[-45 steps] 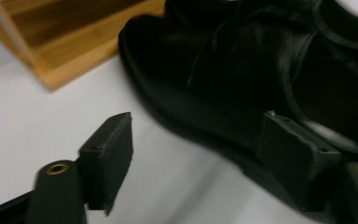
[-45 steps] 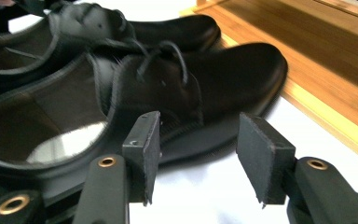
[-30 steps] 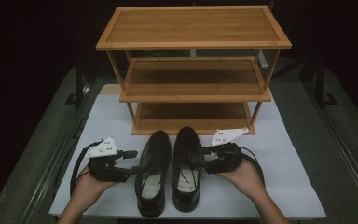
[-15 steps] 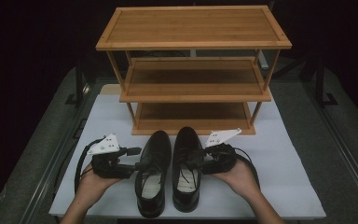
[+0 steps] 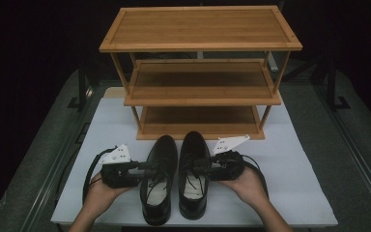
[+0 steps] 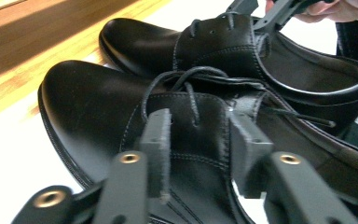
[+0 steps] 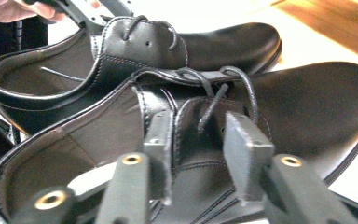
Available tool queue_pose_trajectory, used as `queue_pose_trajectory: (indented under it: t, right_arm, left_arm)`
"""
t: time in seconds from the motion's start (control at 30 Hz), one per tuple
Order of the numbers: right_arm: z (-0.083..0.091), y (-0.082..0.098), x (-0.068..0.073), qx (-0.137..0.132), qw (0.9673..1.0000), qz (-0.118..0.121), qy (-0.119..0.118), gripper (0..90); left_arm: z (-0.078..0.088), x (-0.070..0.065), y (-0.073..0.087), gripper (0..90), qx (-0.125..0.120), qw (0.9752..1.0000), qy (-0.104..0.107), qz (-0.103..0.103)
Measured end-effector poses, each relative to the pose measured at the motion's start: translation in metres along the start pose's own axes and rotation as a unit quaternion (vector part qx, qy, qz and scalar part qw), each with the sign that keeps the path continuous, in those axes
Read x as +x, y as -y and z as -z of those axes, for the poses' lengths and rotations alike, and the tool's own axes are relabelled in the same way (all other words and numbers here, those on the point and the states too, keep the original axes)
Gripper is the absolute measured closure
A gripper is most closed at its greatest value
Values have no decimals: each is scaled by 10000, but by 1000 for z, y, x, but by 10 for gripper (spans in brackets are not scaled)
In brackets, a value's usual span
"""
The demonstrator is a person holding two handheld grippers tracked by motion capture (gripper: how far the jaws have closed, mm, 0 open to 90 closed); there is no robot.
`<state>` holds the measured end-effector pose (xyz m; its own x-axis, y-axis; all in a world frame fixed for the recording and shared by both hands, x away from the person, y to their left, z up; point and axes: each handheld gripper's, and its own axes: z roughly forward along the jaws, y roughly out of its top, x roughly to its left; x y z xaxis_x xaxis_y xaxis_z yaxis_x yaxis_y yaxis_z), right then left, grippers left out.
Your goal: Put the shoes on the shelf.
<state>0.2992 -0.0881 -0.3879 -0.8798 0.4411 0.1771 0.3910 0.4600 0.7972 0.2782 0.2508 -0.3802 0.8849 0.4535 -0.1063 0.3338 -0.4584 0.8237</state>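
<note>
Nearest us, our left gripper (image 5: 142,167) has just been closing and now pinches the outer laced flap of the left black leather shoe (image 5: 157,181). Our right gripper (image 5: 204,166) has been closing likewise and clamps the outer flap of the right shoe (image 5: 192,176). Both shoes lie side by side on the white table (image 5: 290,164), toes pointing away. We judge them moderately heavy, glossy and slippery, stiff-soled but pliable at the flaps. Beyond stands a three-tier wooden shoe rack (image 5: 200,72).

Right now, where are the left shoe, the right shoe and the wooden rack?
left shoe (image 5: 160,153), high view, on its toe cap.
right shoe (image 5: 194,145), high view, on its toe cap.
wooden rack (image 5: 200,26), high view, on its top shelf.
</note>
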Motion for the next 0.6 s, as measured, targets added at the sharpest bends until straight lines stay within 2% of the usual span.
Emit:
queue_pose_trajectory:
  t: [0.1, 0.13, 0.2, 0.3, 0.5, 0.6]
  right_arm:
    - [1, 1, 2, -27, 10000, 40, 4, 701]
    - [1, 1, 2, -36, 10000, 64, -3, 724]
    - [2, 1, 3, -62, 9999, 124, 4, 785]
    - [3, 2, 5, -70, 9998, 198, 35, 832]
    - [3, 2, 5, -67, 9997, 229, 51, 859]
    - [5, 3, 4, -112, 9995, 254, 178, 865]
  left_arm:
    - [1, -1, 0, 759, 9, 10000, -12, -67]
    - [1, -2, 0, 759, 17, 9999, -29, -100]
    - [2, -4, -1, 814, 41, 9998, -80, -161]
    - [2, -5, -1, 844, 39, 9998, -110, -164]
    - [2, -5, 0, 865, -7, 9999, -115, -105]
    - [3, -8, -2, 875, -36, 9994, -322, -154]
